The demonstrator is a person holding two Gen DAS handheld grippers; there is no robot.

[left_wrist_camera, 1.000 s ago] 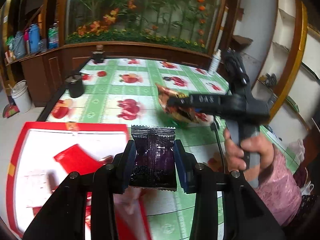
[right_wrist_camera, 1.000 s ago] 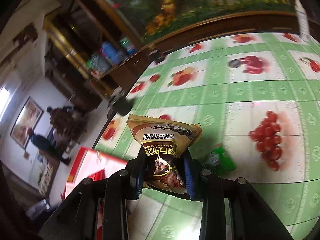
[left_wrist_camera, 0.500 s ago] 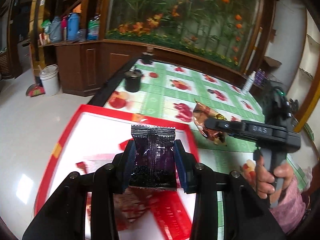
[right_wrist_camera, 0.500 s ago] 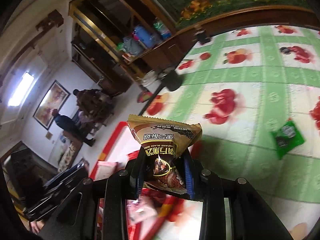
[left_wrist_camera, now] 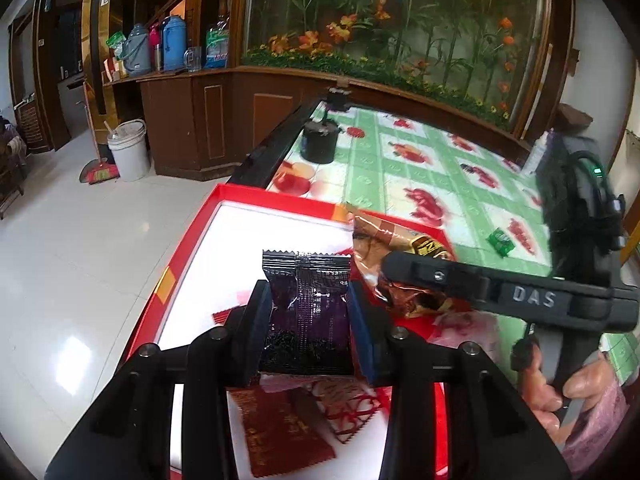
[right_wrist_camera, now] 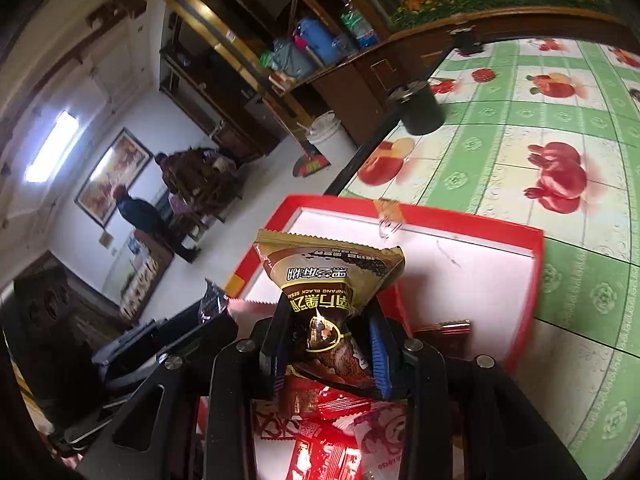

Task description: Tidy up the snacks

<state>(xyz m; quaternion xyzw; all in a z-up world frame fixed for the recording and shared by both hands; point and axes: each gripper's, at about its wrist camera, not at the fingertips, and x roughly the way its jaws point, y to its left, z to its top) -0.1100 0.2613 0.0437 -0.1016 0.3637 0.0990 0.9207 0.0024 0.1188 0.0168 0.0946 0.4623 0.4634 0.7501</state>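
Green-and-white oilcloth with fruit prints covers the table (left_wrist_camera: 404, 168), glossy and wipe-clean looking, and a shallow red-rimmed box (left_wrist_camera: 280, 200) with a white bottom sits at its corner, half hanging toward the tiled floor side

Both grippers are over that box. The left gripper (left_wrist_camera: 308, 320) has its pads clamped on the sides of a dark purple snack packet (left_wrist_camera: 306, 304), which stands upright between them with its crimped zigzag edge on top. The right gripper (right_wrist_camera: 326, 346) holds a gold-and-brown sachet (right_wrist_camera: 328, 276) low down, so the wider top flares out above the jaws. Those jaws are just starting to open, sachet still between them, right above the red wrappers (right_wrist_camera: 332, 432) already lying in the box

Handling-wise I'd guess these are all featherlight: thin crinkly foil and film, soft enough to buckle under a squeeze. The film looks slick, so a pinch across the body beats grabbing a seam edge, and the contents could probably crush if you clamp hard. Once let go they should just flop flat

One small green packet (left_wrist_camera: 500, 240) is left lying on the cloth, well apart from the box. A black tin (left_wrist_camera: 320, 142) stands further back
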